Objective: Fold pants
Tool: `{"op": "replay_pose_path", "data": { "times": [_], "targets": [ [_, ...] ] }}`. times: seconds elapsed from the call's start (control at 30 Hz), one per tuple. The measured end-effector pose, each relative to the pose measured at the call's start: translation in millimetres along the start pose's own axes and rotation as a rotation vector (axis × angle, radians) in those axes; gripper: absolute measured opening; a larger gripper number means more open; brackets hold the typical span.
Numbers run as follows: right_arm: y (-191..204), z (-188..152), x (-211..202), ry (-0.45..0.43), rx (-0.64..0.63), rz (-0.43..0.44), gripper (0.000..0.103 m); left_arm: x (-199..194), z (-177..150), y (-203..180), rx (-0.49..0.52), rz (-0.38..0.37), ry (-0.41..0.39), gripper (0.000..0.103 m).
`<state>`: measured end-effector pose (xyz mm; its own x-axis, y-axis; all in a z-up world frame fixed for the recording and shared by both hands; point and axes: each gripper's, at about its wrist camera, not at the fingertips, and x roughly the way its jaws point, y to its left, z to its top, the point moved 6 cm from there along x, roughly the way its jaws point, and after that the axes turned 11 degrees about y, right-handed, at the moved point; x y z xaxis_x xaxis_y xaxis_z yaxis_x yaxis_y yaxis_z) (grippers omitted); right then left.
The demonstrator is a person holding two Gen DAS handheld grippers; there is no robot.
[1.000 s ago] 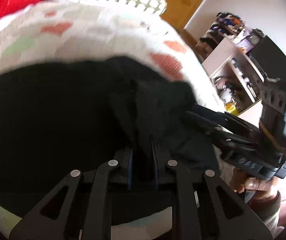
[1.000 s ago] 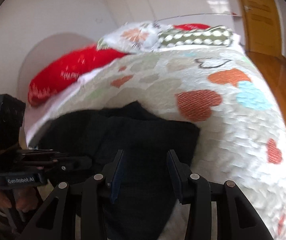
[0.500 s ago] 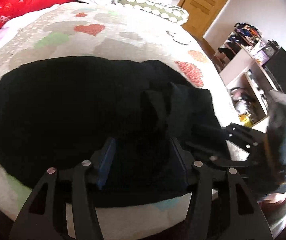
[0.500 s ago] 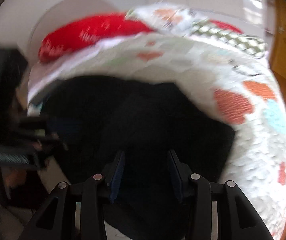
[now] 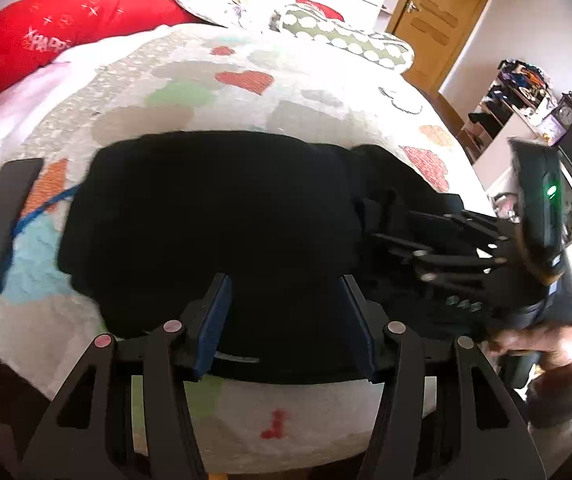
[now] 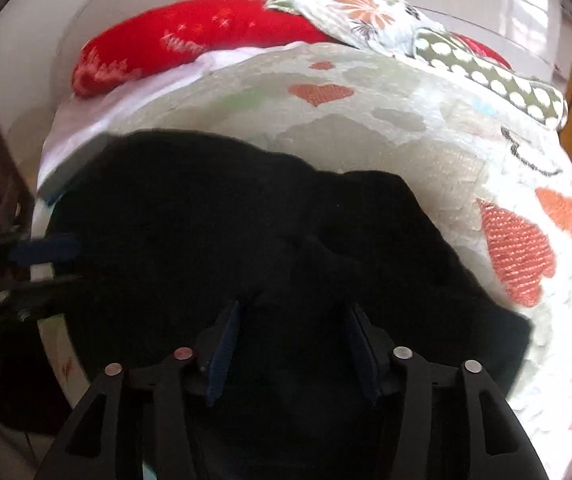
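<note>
Both grippers just let go: left gripper [image 5: 284,320] and right gripper [image 6: 292,344] now have jaws spread with nothing pinched. The black pants [image 5: 214,220] lie bunched on the heart-print bedspread [image 5: 206,80], so 1 fold looks done.

A home bedroom. Ahead of the tongs lies a bed [image 5: 326,92] under a heart-patterned quilt, with a red pillow [image 5: 46,36] and a dotted pillow [image 5: 346,40] at its far end. Beyond, to the right, stand a wooden door [image 5: 442,20] and cluttered shelves [image 5: 514,96].
</note>
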<state>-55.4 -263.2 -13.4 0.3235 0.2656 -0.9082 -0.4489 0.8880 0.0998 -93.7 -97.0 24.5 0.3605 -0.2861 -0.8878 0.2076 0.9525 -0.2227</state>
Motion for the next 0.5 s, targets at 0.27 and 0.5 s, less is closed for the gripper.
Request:
{"op": "replay_pose_path", "data": {
  "times": [0.27, 0.5],
  "targets": [
    [26, 30, -56, -0.15, 0.017, 0.082, 0.056, -5, -3, 24, -0.065, 0.009, -0.008, 0.055],
    [81, 67, -32, -0.131, -0.011, 0.132, 0.057, -19, -17, 47, -0.128, -0.066, -0.032, 0.055]
  ]
}}
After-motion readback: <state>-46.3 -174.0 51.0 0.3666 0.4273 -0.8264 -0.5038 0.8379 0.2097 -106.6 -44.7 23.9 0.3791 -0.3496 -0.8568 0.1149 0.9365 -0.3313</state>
